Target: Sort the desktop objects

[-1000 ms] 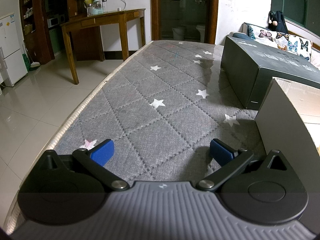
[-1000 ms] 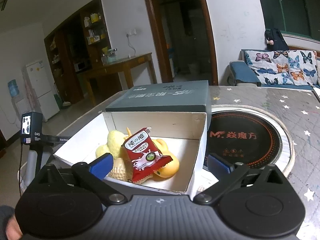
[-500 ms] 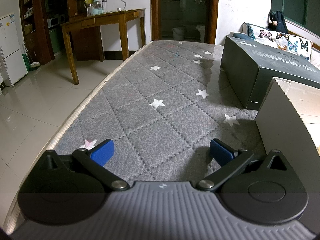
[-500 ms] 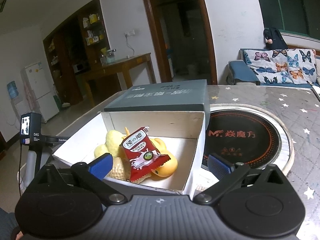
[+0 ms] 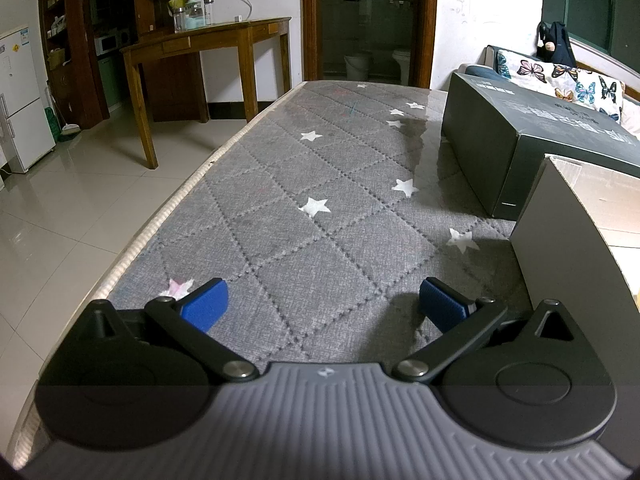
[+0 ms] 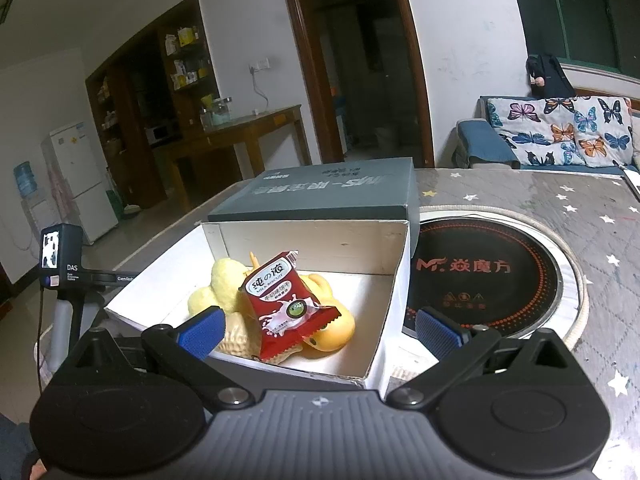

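On the grey star-patterned table cover stands an open white box, and the small things are gathered inside it: one red biscuit packet lying on top, one orange duck-like toy under its right side, and a few pale yellow lumpy pieces to the left; how many, I cannot tell, since they overlap. One dark lidded box sits just behind the white one, and one round black hob is set into the table beside it.

The right gripper hangs over the near edge of the white box, fingers spread wide and holding nothing. The left gripper sits low over bare cloth, also spread wide and empty.

No loose item shows on the cover in either view, so the sorting looks near its end to me; equally, these things might be waiting to be taken out and divided. The scene does not settle which.
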